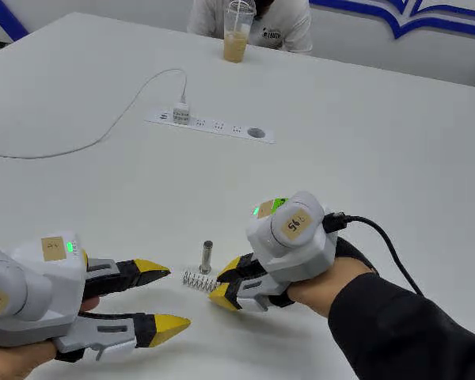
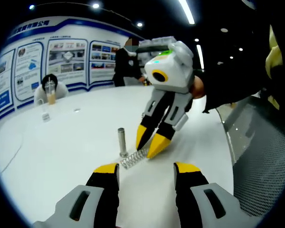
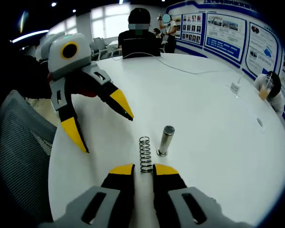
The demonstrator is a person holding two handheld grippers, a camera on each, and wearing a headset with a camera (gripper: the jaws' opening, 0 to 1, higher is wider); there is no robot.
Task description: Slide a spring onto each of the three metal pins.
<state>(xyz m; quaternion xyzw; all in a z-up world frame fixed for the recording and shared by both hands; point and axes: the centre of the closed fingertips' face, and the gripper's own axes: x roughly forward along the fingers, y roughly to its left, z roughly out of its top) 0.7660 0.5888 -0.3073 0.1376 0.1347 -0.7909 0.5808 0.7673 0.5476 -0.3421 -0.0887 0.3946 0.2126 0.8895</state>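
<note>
Nearest me, my left claw [image 1: 178, 297] hangs wide open, empty. My right claw [image 1: 220, 283] is narrowed around one end of the spring [image 1: 199, 280], which lies flat on the desk [image 1: 340, 142]. I cannot tell if it pinches yet. Just beyond stands a bare upright pin [image 1: 207, 257]. I judge this the pick-up; next I must lift the spring, upend it and align it over the pin's top.

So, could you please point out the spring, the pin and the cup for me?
spring [image 3: 145, 154], right gripper view, on its middle coils.
pin [image 3: 166, 141], right gripper view, on the middle of its shaft.
cup [image 1: 237, 39], head view, on its wall at the drink.
</note>
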